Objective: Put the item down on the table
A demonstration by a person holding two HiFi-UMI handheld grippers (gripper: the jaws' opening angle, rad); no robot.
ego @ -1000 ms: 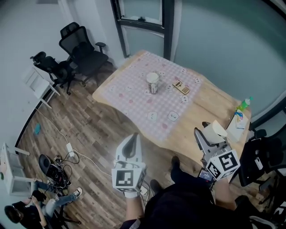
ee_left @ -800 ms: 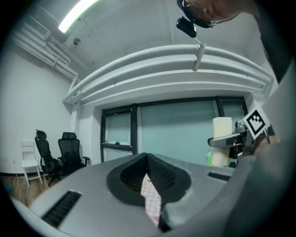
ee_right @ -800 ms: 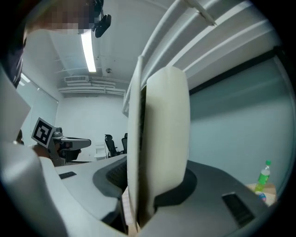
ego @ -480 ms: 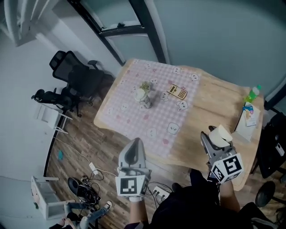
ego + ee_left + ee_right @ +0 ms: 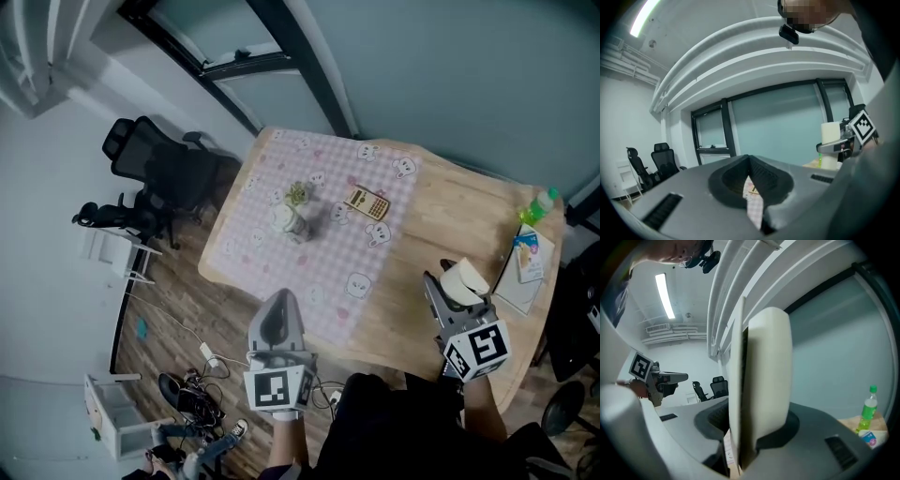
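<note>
The right gripper (image 5: pixel 450 281), jaws partly closed, clamps the cream-white item (image 5: pixel 466 278) over the counter's (image 5: pixel 441 211) near edge. Lower it upright onto bare wood, well in from that edge, before releasing. The left gripper (image 5: pixel 278 298), jaws together, holds nothing.

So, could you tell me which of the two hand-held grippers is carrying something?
The right hand-held gripper: its jaws are clamped on a cream-white cylindrical item. The left hand-held gripper has nothing between its jaws.

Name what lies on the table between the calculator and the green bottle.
Nothing stands there. The head view shows only cloth edge and bare table wood between calculator and bottle.
</note>
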